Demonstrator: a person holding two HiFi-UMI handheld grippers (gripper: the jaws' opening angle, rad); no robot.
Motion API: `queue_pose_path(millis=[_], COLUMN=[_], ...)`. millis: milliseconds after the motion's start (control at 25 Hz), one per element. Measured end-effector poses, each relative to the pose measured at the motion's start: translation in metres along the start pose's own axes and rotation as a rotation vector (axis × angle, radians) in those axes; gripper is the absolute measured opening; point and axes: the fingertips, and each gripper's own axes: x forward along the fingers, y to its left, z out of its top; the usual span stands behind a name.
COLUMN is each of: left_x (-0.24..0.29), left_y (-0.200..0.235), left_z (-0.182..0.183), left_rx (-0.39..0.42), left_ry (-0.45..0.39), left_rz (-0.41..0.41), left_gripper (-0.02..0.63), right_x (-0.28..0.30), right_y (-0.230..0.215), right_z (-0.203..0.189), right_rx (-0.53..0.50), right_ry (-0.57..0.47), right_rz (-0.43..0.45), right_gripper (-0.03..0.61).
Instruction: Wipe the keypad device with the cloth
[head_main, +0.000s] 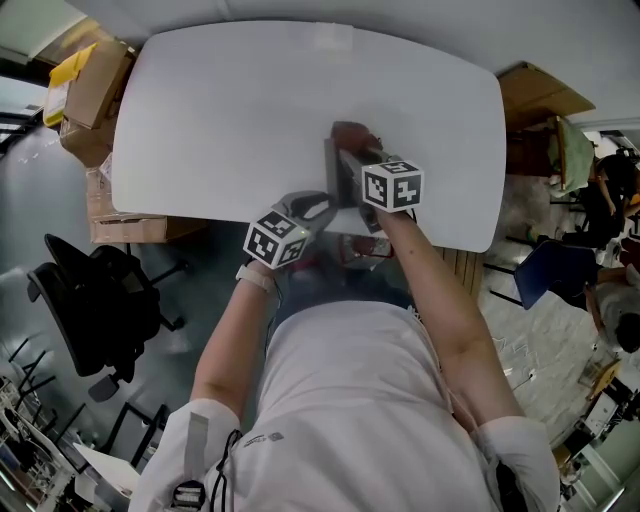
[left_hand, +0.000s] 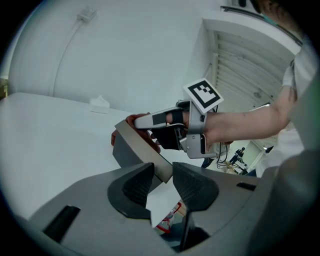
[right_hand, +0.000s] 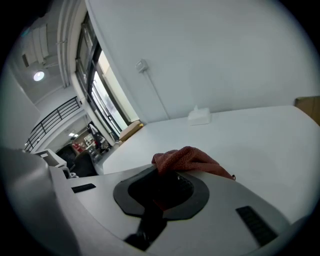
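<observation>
The grey keypad device (head_main: 334, 175) is tilted up off the white table (head_main: 230, 120) near its front edge. My left gripper (head_main: 322, 205) is shut on its near corner; in the left gripper view the device's pale edge (left_hand: 150, 155) sits clamped between the two dark pads (left_hand: 135, 187). My right gripper (head_main: 352, 160) is shut on a red cloth (head_main: 352, 132), bunched at its tips. In the left gripper view the right gripper (left_hand: 142, 122) hovers over the device's top with the cloth (left_hand: 131, 120) at the far edge. The right gripper view shows the cloth (right_hand: 187, 160) bulging from the closed jaws.
A small white box (right_hand: 199, 116) sits at the table's far edge by the wall, with a cable running up. Cardboard boxes (head_main: 90, 90) and a black office chair (head_main: 95, 300) stand left of the table. A wooden cabinet (head_main: 540, 100) is at the right.
</observation>
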Motion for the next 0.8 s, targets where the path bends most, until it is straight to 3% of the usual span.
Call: queue_pose_path(millis=[440, 640, 800], left_x=[-0.001, -0.001, 0.002], left_y=[0.005, 0.006, 0.004], left_z=[-0.005, -0.003, -0.003], left_rx=[-0.016, -0.019, -0.015], left_ry=[0.020, 0.019, 0.024], left_rz=[0.013, 0.010, 0.010], left_gripper=[0.121, 0.121, 0.121], right_x=[-0.003, -0.001, -0.007], right_y=[-0.062, -0.070, -0.085], right_z=[-0.040, -0.041, -0.044], right_rx=[0.114, 0.129, 0.303], right_ry=[0.052, 0.037, -0.066], right_rz=[-0.147, -0.155, -0.175], right_gripper=[0.043, 0.043, 0.043])
